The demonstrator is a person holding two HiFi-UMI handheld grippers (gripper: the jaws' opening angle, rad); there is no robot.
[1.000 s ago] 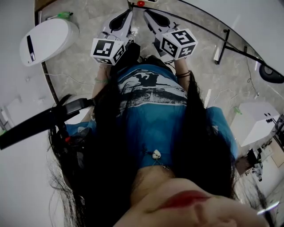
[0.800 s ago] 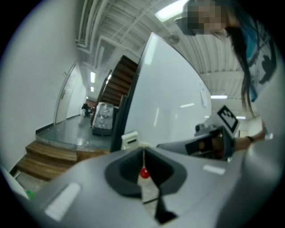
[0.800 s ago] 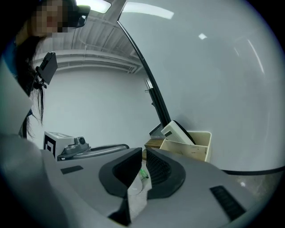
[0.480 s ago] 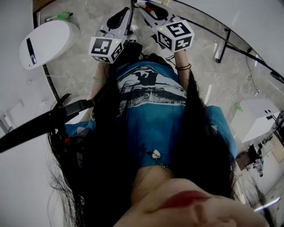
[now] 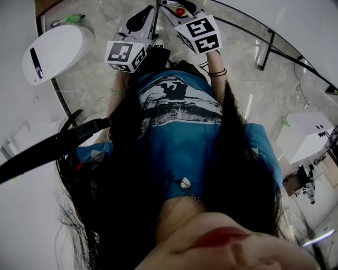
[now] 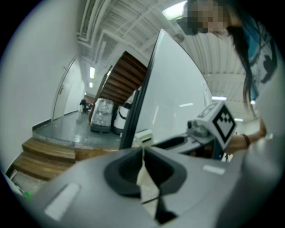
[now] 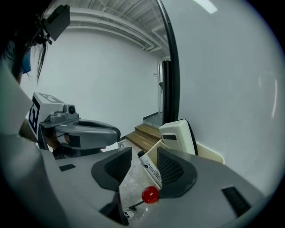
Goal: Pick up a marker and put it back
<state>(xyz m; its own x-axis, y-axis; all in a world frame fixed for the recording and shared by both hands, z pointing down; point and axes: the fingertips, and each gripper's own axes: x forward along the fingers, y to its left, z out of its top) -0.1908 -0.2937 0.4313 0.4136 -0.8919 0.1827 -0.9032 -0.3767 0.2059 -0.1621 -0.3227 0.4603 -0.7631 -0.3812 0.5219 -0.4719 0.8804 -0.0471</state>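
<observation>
A person in a blue T-shirt with a dark print (image 5: 182, 134) fills the middle, long dark hair (image 5: 124, 200) hanging down both sides and a small pale pendant (image 5: 186, 183) at the chest. Both arms reach forward, each holding a grey tool. The left tool (image 5: 149, 10) and right tool (image 5: 176, 6) lie close side by side at the top edge, each carrying a white cube with black square markers (image 5: 125, 55). A small red round thing (image 5: 180, 11) sits at the right tool's tip. A white rounded device with a black slot (image 5: 55, 50) stands upper left on the grey marbled floor (image 5: 245, 63), and a white box (image 5: 303, 138) stands at right.
</observation>
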